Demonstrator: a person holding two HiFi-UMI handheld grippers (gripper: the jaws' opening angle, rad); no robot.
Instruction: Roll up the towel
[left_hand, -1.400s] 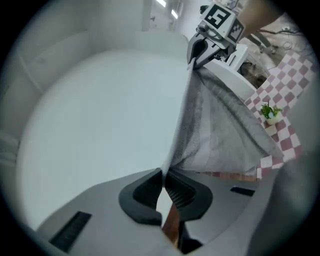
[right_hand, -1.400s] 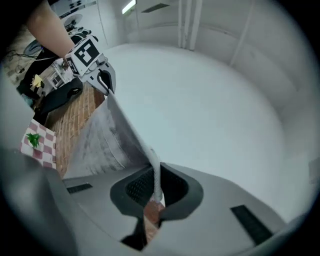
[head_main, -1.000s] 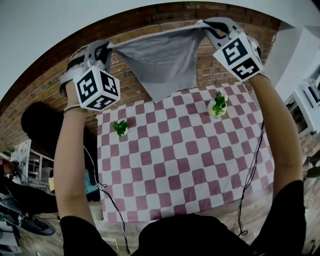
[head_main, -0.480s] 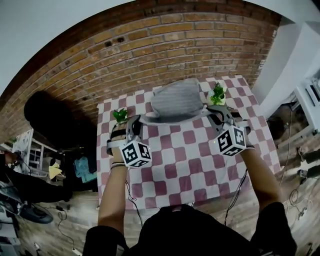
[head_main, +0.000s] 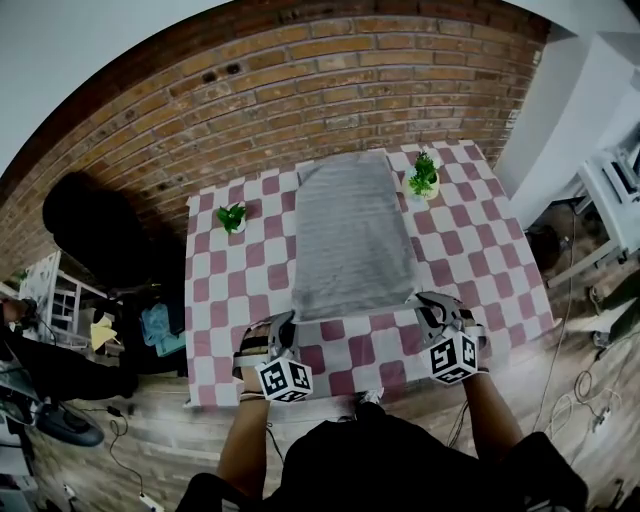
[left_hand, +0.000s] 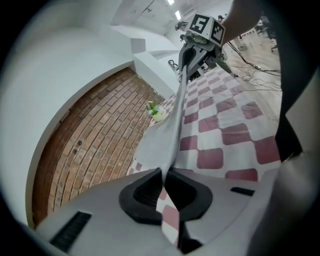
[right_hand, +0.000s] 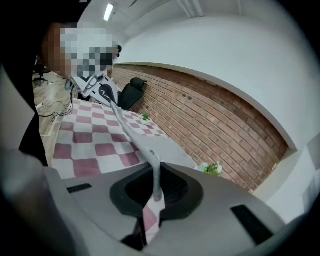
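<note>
1. A grey, soft cloth towel (head_main: 350, 235) lay spread flat and lengthwise on a table (head_main: 225, 300) with a red-and-white checked cover, its far end towards a red brick wall (head_main: 300, 100) and its near edge towards the person
2. The left hand-held gripper (head_main: 290, 325) was pressed shut on the towel's near left corner, a thin fold of cloth caught between its jaws
3. The right hand-held gripper (head_main: 422, 308) pinched the near right corner the same way, and the near edge ran taut between the two
4. A small green potted plant (head_main: 232, 217) stood near the towel's far left side; a second potted plant (head_main: 423, 180) stood just beside its far right corner
5. The towel looked light, limp and not slippery, so it would likely sag or crease if held mid-edge; the two near corners seemed the best hold, turned over evenly to keep the roll straight
</note>
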